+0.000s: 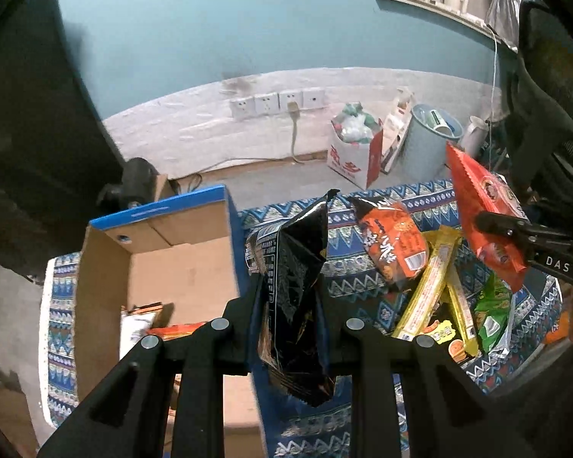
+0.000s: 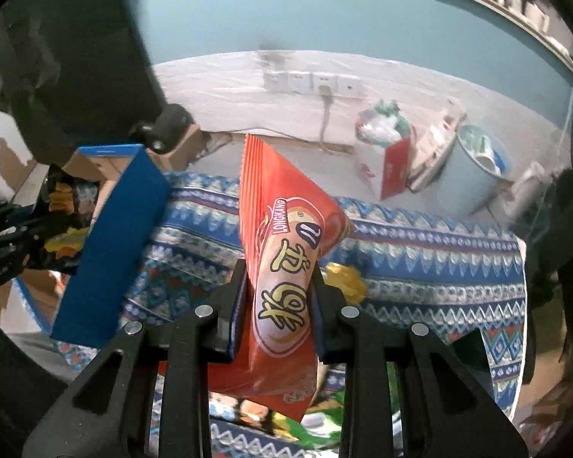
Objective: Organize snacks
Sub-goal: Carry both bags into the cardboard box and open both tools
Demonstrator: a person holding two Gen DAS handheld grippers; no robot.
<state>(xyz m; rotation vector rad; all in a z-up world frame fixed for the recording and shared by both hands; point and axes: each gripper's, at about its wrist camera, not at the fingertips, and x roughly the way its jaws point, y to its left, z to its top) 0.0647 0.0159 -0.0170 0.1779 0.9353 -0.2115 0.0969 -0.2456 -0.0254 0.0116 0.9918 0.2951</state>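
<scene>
My left gripper [image 1: 288, 290] is shut on a black snack packet [image 1: 292, 286] and holds it above the patterned cloth, just right of the blue cardboard box [image 1: 187, 267]. My right gripper [image 2: 280, 294] is shut on a red-orange snack packet [image 2: 282, 267], lifted above the table; that packet also shows in the left wrist view [image 1: 485, 210]. The left gripper with the black packet [image 2: 63, 221] shows at the left of the right wrist view, beside the box wall [image 2: 110, 255]. An orange noodle pack [image 1: 395, 244], yellow bars [image 1: 429, 286] and a green packet [image 1: 492, 313] lie on the cloth.
The box holds some packets at its bottom [image 1: 145, 320]. The blue patterned cloth [image 2: 420, 267] covers the table. Beyond it on the floor stand a red-white carton [image 1: 357, 149] and a pale bucket [image 1: 428, 141] against the wall with sockets [image 1: 279, 103].
</scene>
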